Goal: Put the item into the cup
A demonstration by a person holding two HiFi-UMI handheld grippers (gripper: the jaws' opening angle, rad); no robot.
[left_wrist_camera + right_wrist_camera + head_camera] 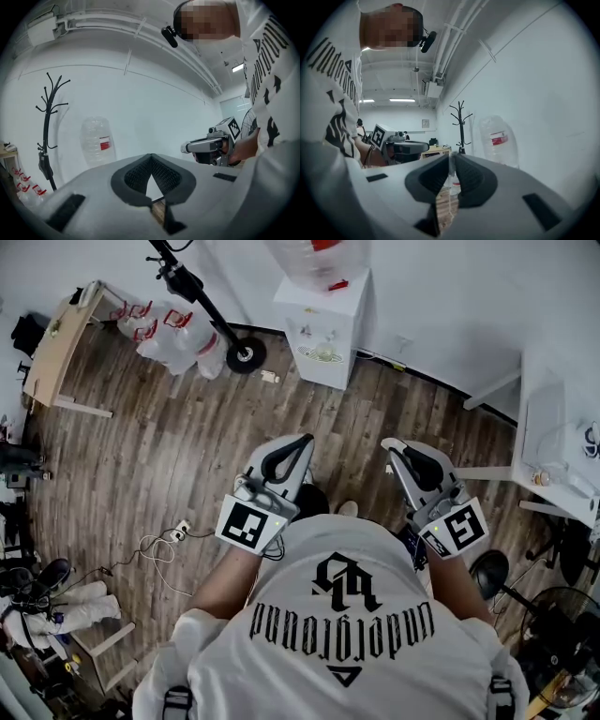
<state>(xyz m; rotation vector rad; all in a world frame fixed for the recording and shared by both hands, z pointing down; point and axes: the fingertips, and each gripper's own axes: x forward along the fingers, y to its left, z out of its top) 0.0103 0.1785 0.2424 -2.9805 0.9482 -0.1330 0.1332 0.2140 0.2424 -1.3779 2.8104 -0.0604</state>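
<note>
Nothing of the job was done at that moment, as far as I could judge. Neither the cup nor the item showed in any of my three views, so I could not say where either stood, and the whole pick and drop was left to do.

The left gripper (151, 157), a smooth grey plastic shell with ribbed black rubber pads, had its pad tips touching and only a small triangular gap below them, with nothing inside. The right gripper (452, 160), built the same, had its pads drawn close with a thin slit between them. Through that slit I saw only floor, so it held nothing either.

Both were raised side by side in front of the person's white cotton T-shirt with black lettering (356, 634), over the brown wood-plank floor (169, 456), which had a dull, streaky grain.

Ahead stood a boxy white water dispenser (323, 329) carrying a clear ridged plastic bottle with a red label (97, 140). A thin black metal coat stand with curved branches (47, 117) stood beside it against the plain white wall.
</note>
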